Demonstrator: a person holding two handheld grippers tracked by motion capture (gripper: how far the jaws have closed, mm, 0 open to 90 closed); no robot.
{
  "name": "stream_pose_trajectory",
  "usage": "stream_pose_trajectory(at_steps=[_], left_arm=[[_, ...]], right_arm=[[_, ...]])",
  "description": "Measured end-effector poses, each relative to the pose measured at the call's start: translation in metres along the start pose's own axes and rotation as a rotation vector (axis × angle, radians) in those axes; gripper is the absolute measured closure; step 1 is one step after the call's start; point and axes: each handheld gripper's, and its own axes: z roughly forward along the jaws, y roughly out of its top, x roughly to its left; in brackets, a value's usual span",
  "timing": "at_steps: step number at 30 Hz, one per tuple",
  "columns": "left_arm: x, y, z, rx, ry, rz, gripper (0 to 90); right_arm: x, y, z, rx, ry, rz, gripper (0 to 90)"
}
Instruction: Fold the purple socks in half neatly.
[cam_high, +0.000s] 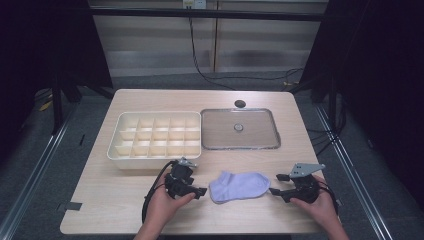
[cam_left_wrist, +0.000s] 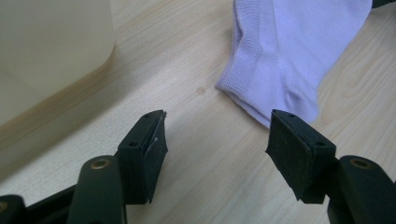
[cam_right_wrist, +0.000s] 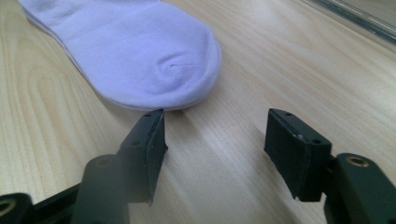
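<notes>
A pale lilac sock (cam_high: 239, 185) lies flat near the table's front edge, cuff end to the left, toe to the right. My left gripper (cam_high: 201, 192) sits just left of the cuff (cam_left_wrist: 275, 74), jaws apart with bare wood between them. Just right of the toe (cam_right_wrist: 154, 60) is my right gripper (cam_high: 278, 184), its jaws also apart and holding nothing. In the right gripper view the left pad's tip stands right at the toe's edge. A hand grasps each gripper from below.
A cream divided organizer box (cam_high: 156, 139) with several cells stands behind the left gripper. To its right lies its clear lid (cam_high: 240, 129) with a small knob. A cable hole (cam_high: 240, 103) marks the table's far side. The table edge runs close below both hands.
</notes>
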Motion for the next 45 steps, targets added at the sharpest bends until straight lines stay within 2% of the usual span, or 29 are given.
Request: stream_pose_trajectory(at_steps=[10,15,16,19,20,21,22,25,35,40,45], left_arm=[[-0.001,0.008,0.004,0.018,-0.003,-0.004,37.3],[0.001,0.009,0.005,0.028,-0.011,-0.014,37.4],[0.001,0.009,0.006,0.02,-0.013,-0.03,37.9],[0.002,0.011,0.006,0.033,-0.012,-0.032,39.3],[0.001,0.012,0.007,0.025,-0.012,-0.051,40.7],[0.002,0.013,0.007,0.036,-0.02,-0.043,40.7],[0.001,0.014,0.009,0.034,-0.022,-0.055,41.5],[0.002,0.018,0.013,0.062,-0.031,-0.055,42.1],[-0.001,0.03,0.029,0.093,-0.049,-0.105,43.3],[-0.001,0.032,0.033,0.115,-0.047,-0.11,48.4],[-0.003,0.034,0.036,0.12,-0.053,-0.142,52.8]], right_arm=[[-0.002,0.001,-0.004,-0.019,0.011,0.001,62.7],[-0.003,0.001,-0.003,-0.01,-0.004,0.009,74.5],[-0.003,0.002,-0.003,-0.006,-0.016,0.01,76.3],[-0.003,0.003,-0.001,-0.008,-0.022,0.013,81.2],[-0.002,0.004,0.0,-0.002,-0.03,0.003,82.9],[-0.002,0.004,0.0,-0.002,-0.03,0.003,82.9],[-0.001,0.006,0.002,0.0,-0.029,-0.004,85.1],[0.001,0.008,0.005,0.003,-0.03,-0.015,87.1],[0.003,0.009,0.008,0.013,-0.029,-0.021,87.3],[0.003,0.009,0.008,0.013,-0.028,-0.024,87.3],[0.003,0.009,0.008,0.013,-0.026,-0.019,87.3]])
